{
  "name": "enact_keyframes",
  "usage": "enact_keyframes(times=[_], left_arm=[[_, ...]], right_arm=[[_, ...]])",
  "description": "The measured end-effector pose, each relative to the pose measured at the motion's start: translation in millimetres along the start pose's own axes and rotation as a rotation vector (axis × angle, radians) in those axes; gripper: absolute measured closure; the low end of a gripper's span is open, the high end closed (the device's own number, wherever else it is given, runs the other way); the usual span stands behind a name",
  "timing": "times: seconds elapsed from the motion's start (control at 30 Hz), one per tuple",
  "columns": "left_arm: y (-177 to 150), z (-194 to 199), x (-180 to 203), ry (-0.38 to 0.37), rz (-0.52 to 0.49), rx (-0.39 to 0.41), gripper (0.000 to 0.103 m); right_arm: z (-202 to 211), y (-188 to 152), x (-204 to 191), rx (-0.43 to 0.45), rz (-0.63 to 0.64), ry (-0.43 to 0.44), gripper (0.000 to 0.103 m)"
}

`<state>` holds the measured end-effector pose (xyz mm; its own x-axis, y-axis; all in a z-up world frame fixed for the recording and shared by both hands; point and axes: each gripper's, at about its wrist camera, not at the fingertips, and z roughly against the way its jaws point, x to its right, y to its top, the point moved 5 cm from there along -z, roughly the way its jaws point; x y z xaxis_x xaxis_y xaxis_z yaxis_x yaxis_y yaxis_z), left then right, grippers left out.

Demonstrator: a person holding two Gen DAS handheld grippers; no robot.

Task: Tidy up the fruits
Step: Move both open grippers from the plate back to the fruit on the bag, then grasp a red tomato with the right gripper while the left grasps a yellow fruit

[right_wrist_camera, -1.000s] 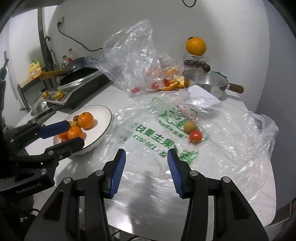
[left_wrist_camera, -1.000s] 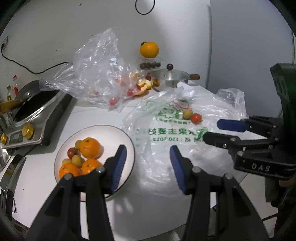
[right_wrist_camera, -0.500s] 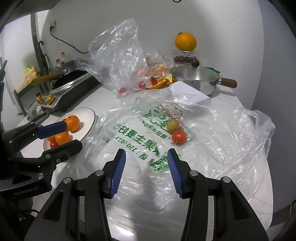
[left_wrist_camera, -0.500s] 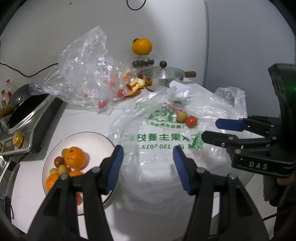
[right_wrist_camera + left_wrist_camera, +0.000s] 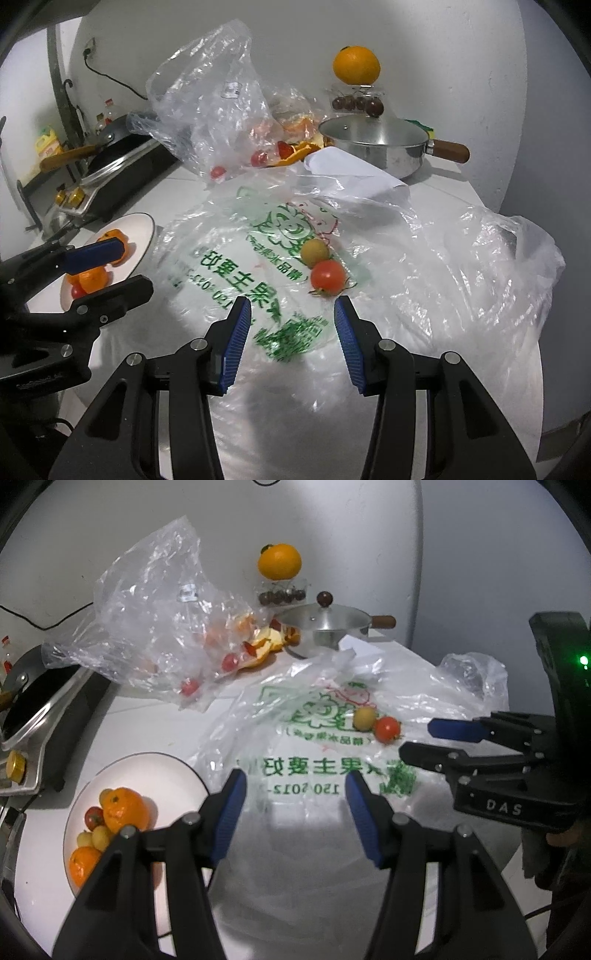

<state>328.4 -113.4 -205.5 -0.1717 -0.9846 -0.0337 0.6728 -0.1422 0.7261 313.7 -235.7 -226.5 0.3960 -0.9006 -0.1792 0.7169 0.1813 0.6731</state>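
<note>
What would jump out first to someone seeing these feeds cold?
Probably the red tomato and yellow-green fruit lying on the printed plastic bag, just ahead of the open right gripper. Next, the plate of oranges at left, and the big orange perched by the back wall.
</note>
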Motion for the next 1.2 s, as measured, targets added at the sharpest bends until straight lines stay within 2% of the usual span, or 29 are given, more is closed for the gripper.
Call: enact_keyframes(times=[0.43, 0.63, 0.8, 1.2], left_arm=[[10.1, -24.5, -0.2, -0.004, -0.001, -0.02, 0.046], [13.7, -32.6, 3.8, -0.014, -0.002, -0.027, 0.046], [15.9, -38.0, 7.6, -0.012, -0.009, -0.038, 0.046], [29.2, -52.4, 26.8, -0.014, -0.043, -0.054, 0.046]], right_arm=[[-39.9, 13.2, 20.3, -0.064, -0.042, -0.016, 0.054], [-50.1, 15.1, 24.8, -0.087, -0.038, -0.02, 0.062], [-55.3, 16.3, 24.7, -0.096, -0.016, -0.026, 0.073], [-30.2, 21.0, 35.5, -0.022, -0.036, 0.013, 0.074]])
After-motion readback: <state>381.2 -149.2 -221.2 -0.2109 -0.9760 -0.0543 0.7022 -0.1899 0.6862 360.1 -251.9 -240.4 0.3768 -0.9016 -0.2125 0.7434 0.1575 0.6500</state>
